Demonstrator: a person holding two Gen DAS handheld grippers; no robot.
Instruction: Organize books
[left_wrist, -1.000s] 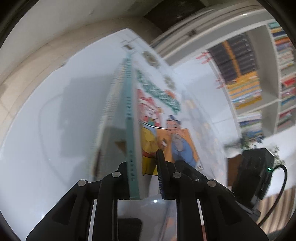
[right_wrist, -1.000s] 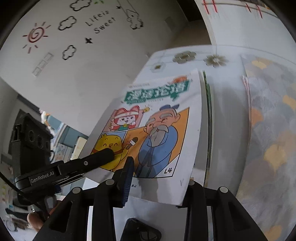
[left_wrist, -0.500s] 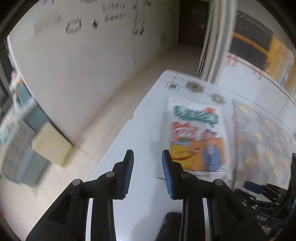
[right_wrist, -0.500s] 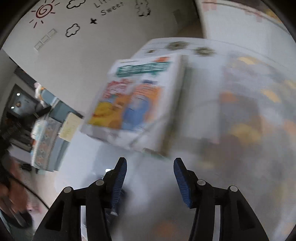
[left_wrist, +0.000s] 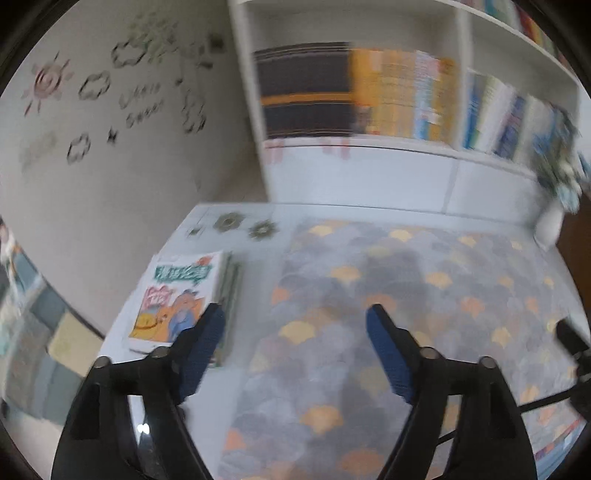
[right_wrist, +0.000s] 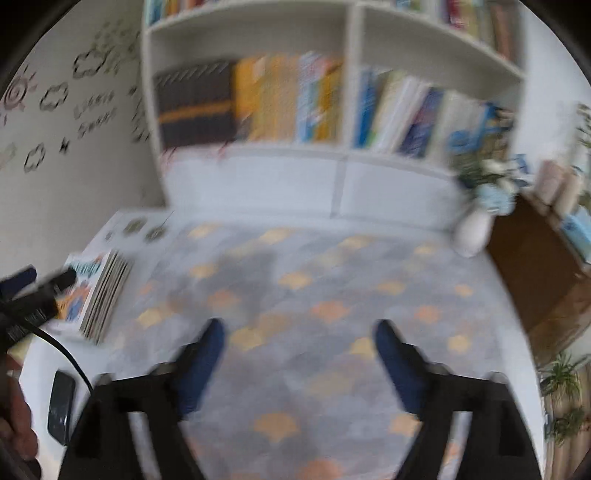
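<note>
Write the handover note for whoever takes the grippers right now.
Left gripper: jaws have just been opening, now wide, nothing between them.
Right gripper: the same, wide and empty.
Book stack: flat on the white table, left of the patterned mat, cartoon cover on top.
Done: top book released onto the stack.
Left: no other loose books are in view; the bookshelf behind the table is full.

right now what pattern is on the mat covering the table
Grey mat with overlapping scallop shapes, some in orange and yellow; the left wrist view shows it best.

Black tool (left_wrist: 295, 325) arms, blue ribbed pads (left_wrist: 207, 343), round screws.
</note>
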